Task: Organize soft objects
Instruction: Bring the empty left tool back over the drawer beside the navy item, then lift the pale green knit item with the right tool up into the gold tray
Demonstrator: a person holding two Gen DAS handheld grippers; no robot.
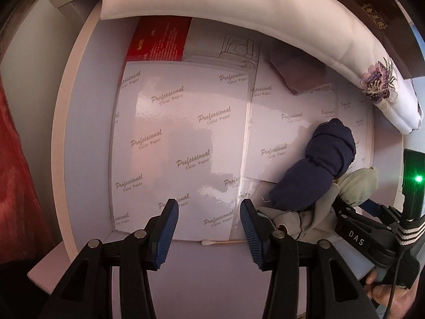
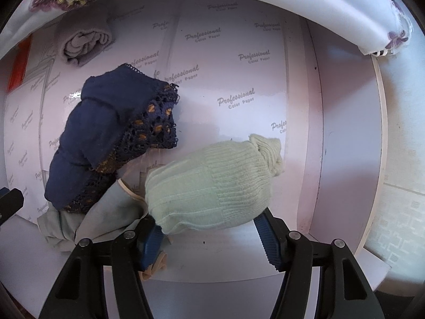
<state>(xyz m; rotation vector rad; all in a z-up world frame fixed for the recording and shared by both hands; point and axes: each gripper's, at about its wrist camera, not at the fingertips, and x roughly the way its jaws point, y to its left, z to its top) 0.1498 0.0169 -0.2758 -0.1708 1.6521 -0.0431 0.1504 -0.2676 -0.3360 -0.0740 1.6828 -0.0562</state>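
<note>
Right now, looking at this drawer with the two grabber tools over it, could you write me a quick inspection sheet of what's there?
Surface: white drawer floor lined with glossy "Professional Color Paper" sheets.
Job's things: pale green knit sock roll; navy lace-edged roll; grey-beige cloth bunched under both; a small mauve rolled cloth at the back.
Clutter: cotton swab at the front edge; red packet under the sheets.
Grippers: left gripper open over bare paper, holding nothing; right gripper straddling the green roll's end.
Cables: black cord by the right gripper's handle.
Surroundings: white embroidered fabric draped over the back; red cloth on the left.
</note>
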